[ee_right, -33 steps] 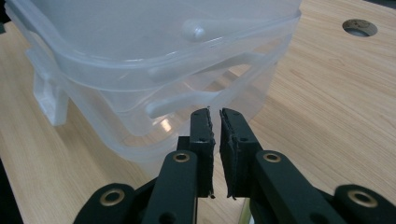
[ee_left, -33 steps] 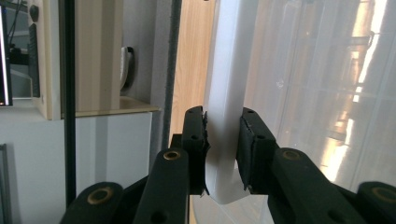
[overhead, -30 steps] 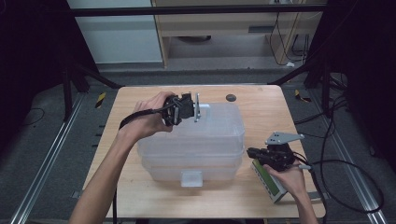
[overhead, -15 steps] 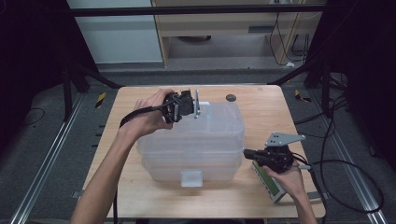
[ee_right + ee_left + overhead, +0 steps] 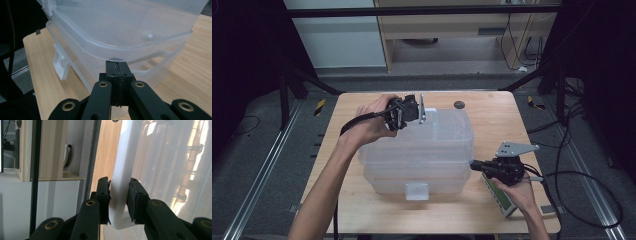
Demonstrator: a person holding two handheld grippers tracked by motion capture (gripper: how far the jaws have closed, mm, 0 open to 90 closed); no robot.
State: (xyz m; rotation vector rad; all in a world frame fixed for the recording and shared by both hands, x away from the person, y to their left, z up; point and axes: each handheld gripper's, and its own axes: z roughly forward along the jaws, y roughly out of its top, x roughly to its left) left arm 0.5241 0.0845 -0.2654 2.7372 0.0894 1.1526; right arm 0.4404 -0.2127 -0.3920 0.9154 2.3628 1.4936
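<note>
The left gripper (image 5: 119, 196) clamps its pads (image 5: 103, 195) on the white rim (image 5: 120, 182) of a clear plastic bin (image 5: 172, 170).

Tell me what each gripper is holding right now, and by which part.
The left gripper clamps the white latch at the far end of the clear plastic box. The right gripper is shut with nothing between its jaws, its tip under the box's near rim.
</note>
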